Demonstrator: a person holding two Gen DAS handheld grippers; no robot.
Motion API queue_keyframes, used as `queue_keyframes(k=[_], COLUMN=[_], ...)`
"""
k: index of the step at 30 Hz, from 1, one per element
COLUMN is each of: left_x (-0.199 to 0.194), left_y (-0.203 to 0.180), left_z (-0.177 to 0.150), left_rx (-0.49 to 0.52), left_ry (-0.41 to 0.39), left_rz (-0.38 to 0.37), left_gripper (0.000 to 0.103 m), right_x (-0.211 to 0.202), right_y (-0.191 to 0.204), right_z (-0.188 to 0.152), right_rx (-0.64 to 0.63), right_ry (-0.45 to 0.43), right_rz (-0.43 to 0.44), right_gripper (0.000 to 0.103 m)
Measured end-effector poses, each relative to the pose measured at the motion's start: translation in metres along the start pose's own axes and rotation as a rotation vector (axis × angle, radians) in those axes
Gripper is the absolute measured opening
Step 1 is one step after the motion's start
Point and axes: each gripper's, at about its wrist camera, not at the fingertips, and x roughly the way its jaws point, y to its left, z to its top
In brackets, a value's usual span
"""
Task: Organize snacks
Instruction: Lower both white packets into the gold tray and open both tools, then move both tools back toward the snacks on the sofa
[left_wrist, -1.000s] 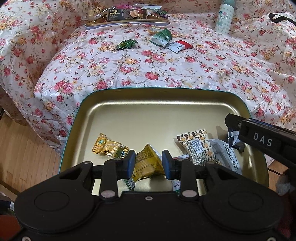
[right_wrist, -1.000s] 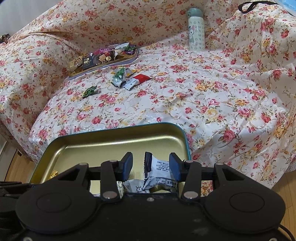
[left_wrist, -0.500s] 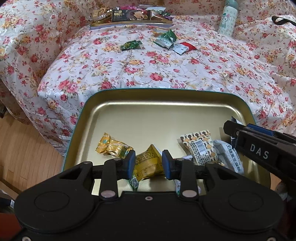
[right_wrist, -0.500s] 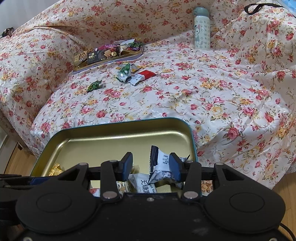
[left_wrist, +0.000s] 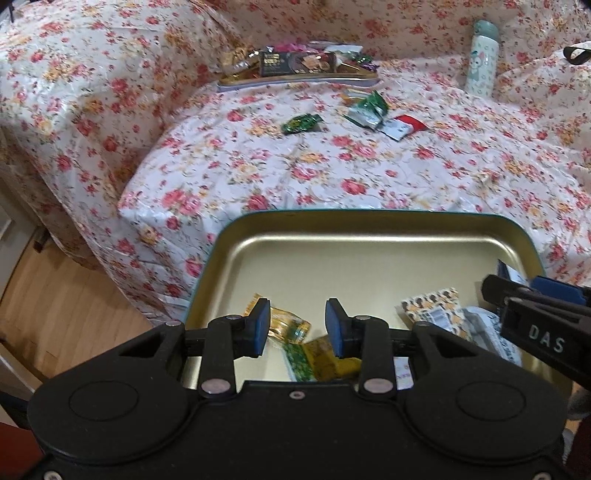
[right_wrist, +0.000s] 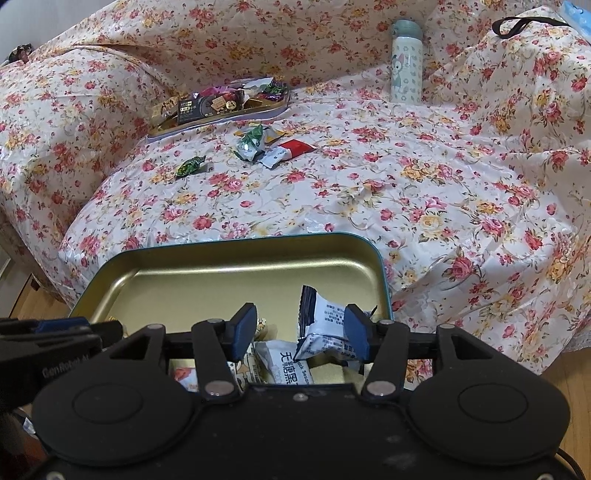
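Your left gripper (left_wrist: 295, 328) stands with jaws apart and nothing between them, over the near end of the gold tray (left_wrist: 369, 225); a yellow candy (left_wrist: 286, 325) lies just below it. Your right gripper (right_wrist: 301, 332) is also apart, a white packet (right_wrist: 325, 328) leaning against one finger, seemingly unclamped. You look to be between picks: next, reach well ahead to the green candy (right_wrist: 190, 166) on the floral cover (right_wrist: 406, 192).

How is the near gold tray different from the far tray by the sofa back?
The near gold tray has a teal rim and mostly bare floor, its few snacks at the near end. The far tray has a silvery rim and is heaped with snacks. Both are shallow, rounded and rest on floral fabric.
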Motion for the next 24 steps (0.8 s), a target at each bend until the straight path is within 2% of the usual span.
queue_keyframes(k=[10, 24], left_x=[0.011, 0.034], left_y=[0.011, 0.029], left_z=[0.009, 0.048], left_rx=[-0.028, -0.035], left_ry=[0.012, 0.021], left_rz=[0.013, 0.036], left_gripper=[0.044, 0.044], right_x=[0.0, 0.011], right_y=[-0.002, -0.012], right_z=[0.006, 0.04], right_rx=[0.001, 0.037], right_ry=[0.003, 0.006], right_rz=[0.001, -0.016], right_gripper=[0.058, 0.059])
